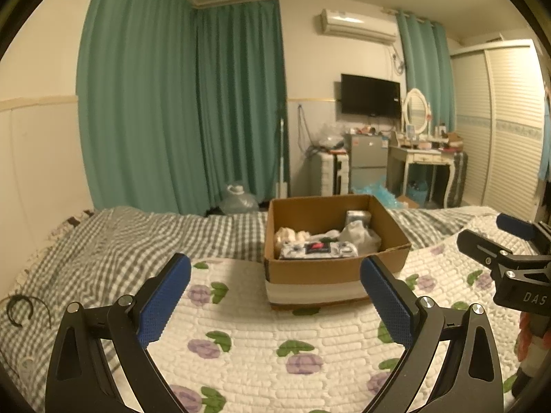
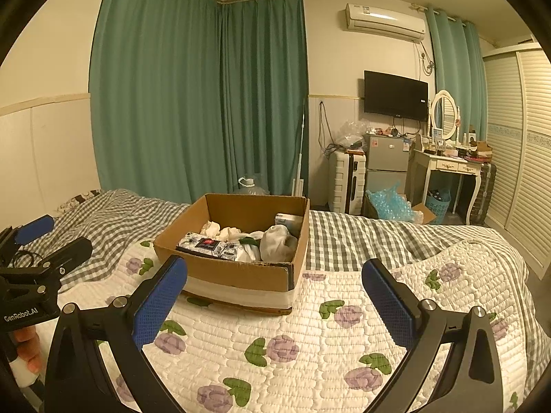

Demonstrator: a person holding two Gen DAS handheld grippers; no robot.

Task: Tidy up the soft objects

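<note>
An open cardboard box stands on the white floral quilt on the bed. It holds several soft items: white socks, a patterned tissue pack and cream cloth. My left gripper is open and empty, just short of the box's near wall. In the right wrist view the box sits left of centre with the same pack and socks. My right gripper is open and empty above the quilt. Each gripper shows in the other's view, the right one and the left one.
A grey checked sheet covers the far bed. A black hair band lies at its left edge. Green curtains, a suitcase, small fridge, dressing table and wardrobe stand beyond the bed.
</note>
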